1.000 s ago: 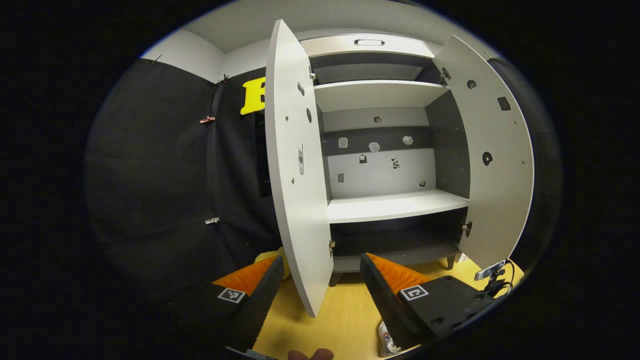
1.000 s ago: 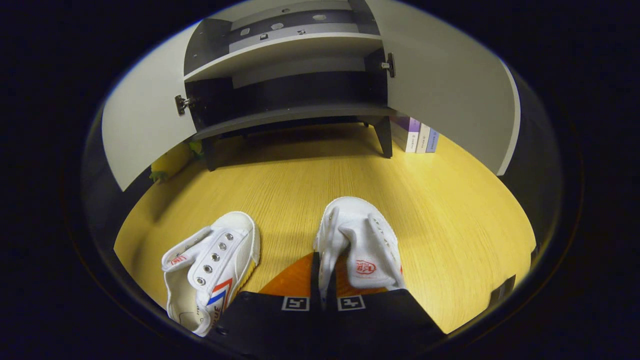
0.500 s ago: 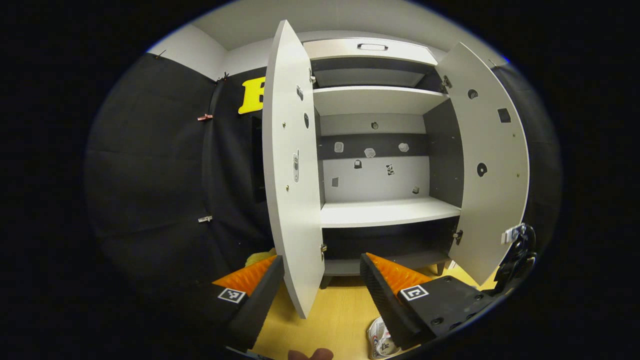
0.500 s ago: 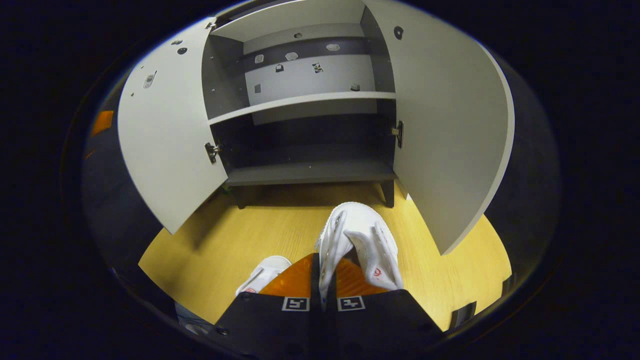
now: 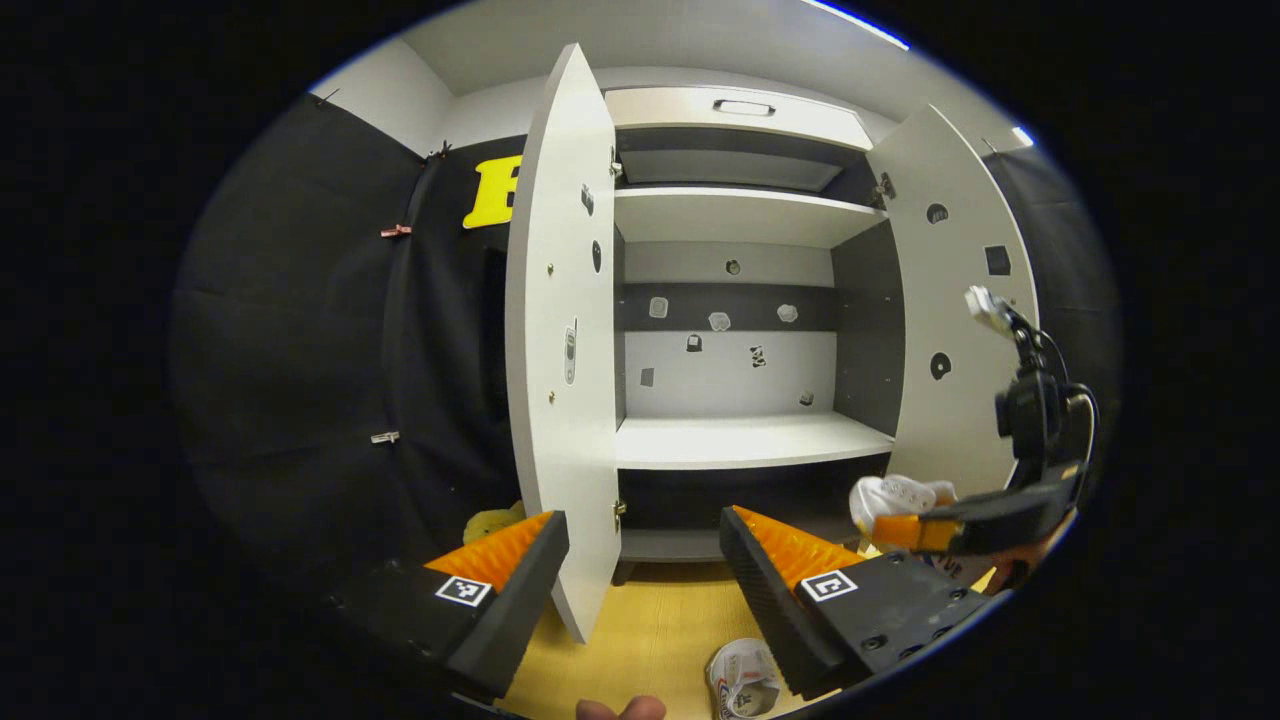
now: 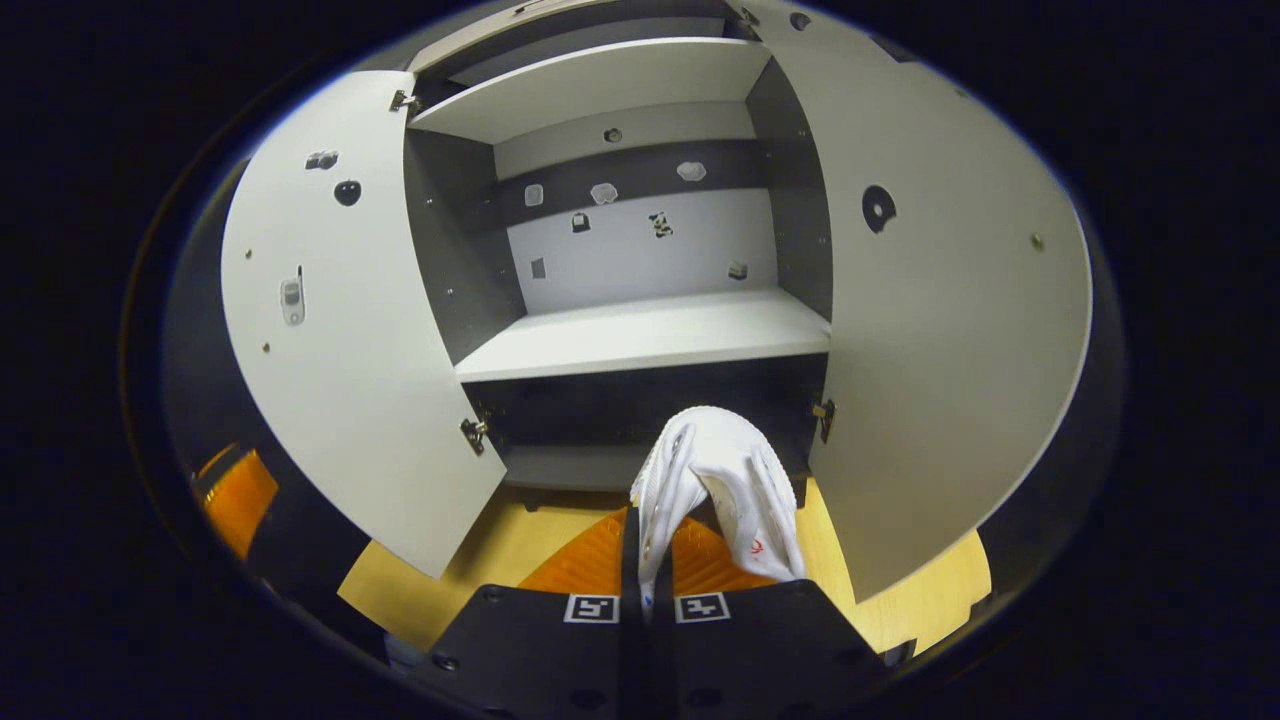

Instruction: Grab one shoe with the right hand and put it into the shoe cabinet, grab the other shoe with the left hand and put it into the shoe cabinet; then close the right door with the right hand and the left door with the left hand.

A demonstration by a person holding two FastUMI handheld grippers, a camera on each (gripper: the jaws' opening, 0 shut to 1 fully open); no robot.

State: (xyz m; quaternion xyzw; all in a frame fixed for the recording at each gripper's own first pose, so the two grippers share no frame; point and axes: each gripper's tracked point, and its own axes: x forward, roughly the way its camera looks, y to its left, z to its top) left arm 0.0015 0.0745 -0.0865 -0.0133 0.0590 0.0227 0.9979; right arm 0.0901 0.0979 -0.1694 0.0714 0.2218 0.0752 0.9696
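Observation:
The shoe cabinet stands with both doors wide open, the left door and the right door; its shelves are bare. My right gripper is shut on a white shoe, held in the air in front of the dark bottom compartment. From the left gripper view the same white shoe hangs in the right gripper by the right door. My left gripper is open with nothing in it, facing the left door's edge. The other white shoe lies on the floor below it.
The floor is yellow wood. A yellow soft object lies by the cabinet's left foot, behind the left door. Black cloth hangs to the left of the cabinet. The middle shelf is wide and bare.
The right gripper has lifted its shoe off the floor and carried it up toward the cabinet's lower opening. The left gripper has drifted slightly; the second shoe stays on the floor.

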